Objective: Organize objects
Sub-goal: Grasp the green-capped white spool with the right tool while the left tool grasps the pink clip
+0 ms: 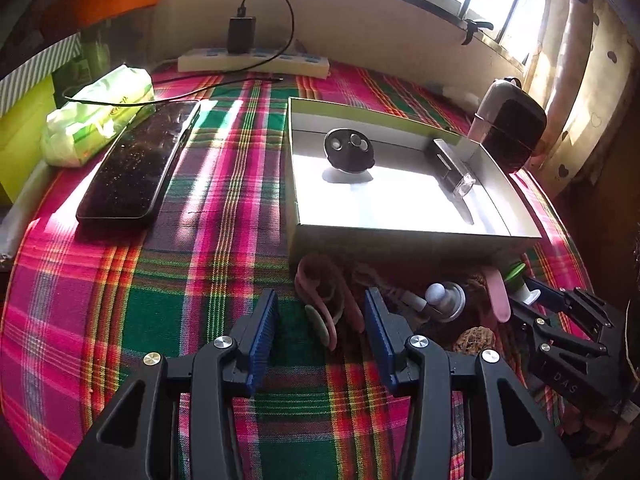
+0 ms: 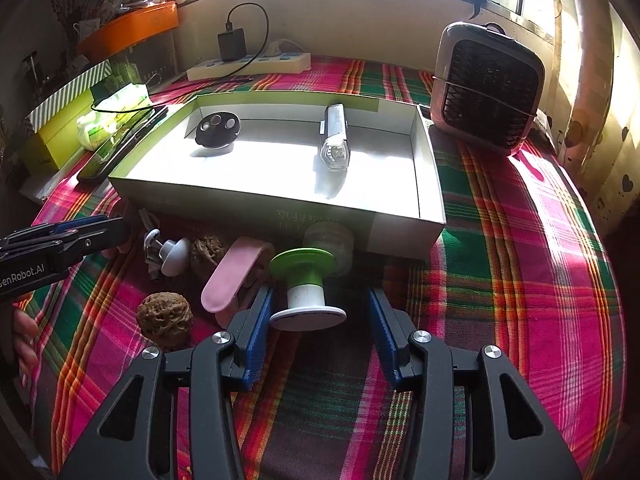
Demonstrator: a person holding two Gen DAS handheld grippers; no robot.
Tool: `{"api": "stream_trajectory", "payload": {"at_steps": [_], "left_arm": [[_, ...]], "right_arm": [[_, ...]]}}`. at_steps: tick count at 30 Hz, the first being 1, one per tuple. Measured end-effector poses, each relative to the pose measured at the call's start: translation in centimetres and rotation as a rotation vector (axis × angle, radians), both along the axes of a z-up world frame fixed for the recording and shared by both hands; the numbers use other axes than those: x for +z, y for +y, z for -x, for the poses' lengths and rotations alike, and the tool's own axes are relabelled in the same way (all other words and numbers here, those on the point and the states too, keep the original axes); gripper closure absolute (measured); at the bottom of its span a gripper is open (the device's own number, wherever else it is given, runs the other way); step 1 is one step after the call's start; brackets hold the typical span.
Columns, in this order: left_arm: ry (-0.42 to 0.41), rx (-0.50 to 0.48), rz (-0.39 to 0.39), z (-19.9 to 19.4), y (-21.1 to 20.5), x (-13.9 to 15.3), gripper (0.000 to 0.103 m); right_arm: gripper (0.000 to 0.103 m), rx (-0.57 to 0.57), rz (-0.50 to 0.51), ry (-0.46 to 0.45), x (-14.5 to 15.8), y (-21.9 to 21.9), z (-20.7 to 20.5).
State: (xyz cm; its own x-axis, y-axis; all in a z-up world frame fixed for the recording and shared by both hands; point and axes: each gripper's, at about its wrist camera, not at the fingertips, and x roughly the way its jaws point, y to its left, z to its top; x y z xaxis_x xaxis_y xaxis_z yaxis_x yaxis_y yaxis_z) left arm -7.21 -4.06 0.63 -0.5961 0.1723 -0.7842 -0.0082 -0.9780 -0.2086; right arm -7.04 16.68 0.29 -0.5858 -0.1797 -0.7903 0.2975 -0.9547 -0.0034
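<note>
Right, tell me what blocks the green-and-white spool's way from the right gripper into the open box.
Only the near wall of the shallow white cardboard box stands between; the green-and-white plastic spool lies just before it and must be lifted over. A pale round jar sits against that wall behind the spool. The right gripper already straddles the spool.

— What do we have low in the frame?

— Our left gripper [image 1: 320, 332], jaws apart over the plaid cloth [image 1: 120, 300], nothing pressed between them; pink curved pieces [image 1: 320, 280] lie just ahead of the pads.

— And centre right?

— An open box [image 1: 400, 236] holding a round black thing [image 1: 349, 149] and a dark flashlight [image 1: 450, 166].

— The right edge?

— The right gripper [image 1: 536, 294] reaches in beside a green-and-white spool [image 1: 520, 280]. A dark case [image 1: 136, 164] lies at left.
</note>
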Motion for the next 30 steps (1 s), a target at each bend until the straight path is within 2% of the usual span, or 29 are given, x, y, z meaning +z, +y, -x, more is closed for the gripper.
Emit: {"api": "stream_trajectory", "payload": {"at_steps": [8, 17, 25, 30], "left_arm": [[-0.007, 0.004, 0.036, -0.56, -0.51, -0.11, 0.06], [0.014, 0.001, 0.088, 0.4, 0.01, -0.19, 0.061], [0.032, 0.011, 0.079, 0.35, -0.13, -0.22, 0.061], [0.046, 0.012, 0.088, 0.2, -0.12, -0.24, 0.069]], "right_arm": [[0.068, 0.006, 0.015, 0.001, 0.02, 0.05, -0.21], [0.068, 0.0, 0.025, -0.001, 0.02, 0.12, -0.19], [0.068, -0.001, 0.022, 0.002, 0.03, 0.07, -0.1], [0.068, -0.002, 0.028, 0.002, -0.02, 0.15, -0.12]]}}
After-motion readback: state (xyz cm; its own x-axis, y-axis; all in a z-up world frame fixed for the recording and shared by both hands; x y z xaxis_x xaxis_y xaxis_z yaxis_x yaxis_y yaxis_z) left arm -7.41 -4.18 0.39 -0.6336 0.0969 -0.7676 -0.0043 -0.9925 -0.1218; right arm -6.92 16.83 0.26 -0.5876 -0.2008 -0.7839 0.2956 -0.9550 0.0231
